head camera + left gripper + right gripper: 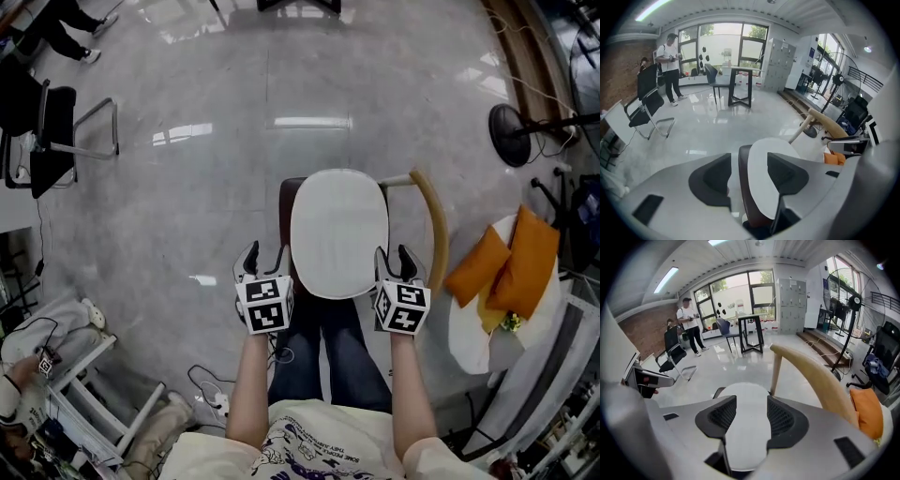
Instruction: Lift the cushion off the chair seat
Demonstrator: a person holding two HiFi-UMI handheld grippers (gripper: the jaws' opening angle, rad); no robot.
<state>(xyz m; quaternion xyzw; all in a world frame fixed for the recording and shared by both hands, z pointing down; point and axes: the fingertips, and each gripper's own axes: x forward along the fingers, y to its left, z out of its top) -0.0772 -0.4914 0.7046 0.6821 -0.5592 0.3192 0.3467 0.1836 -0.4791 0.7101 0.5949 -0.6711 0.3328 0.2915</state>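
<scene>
At the far left of the head view a black chair (52,136) stands on the grey floor (187,84), well apart from the rest. The left gripper (264,258) sits just beside the left edge of the cushion (339,230). In the left gripper view, this gripper (749,164) has its fingers (715,176) released and spread wide. The left rim of the cushion (759,187) and the brown seat (743,187) under it lie in the gap.

The white oval cushion lies flat on the seat (284,211), covering nearly all of it.

The right gripper (395,262) is at the cushion's right edge. In the right gripper view, this gripper (751,413) also has its fingers (723,416) released, with the cushion (743,394) showing between them. The curved wooden backrest (433,220) arcs just to the right (820,380). Farther right, orange pillows (511,262) lie on a round white bench (469,337).
</scene>
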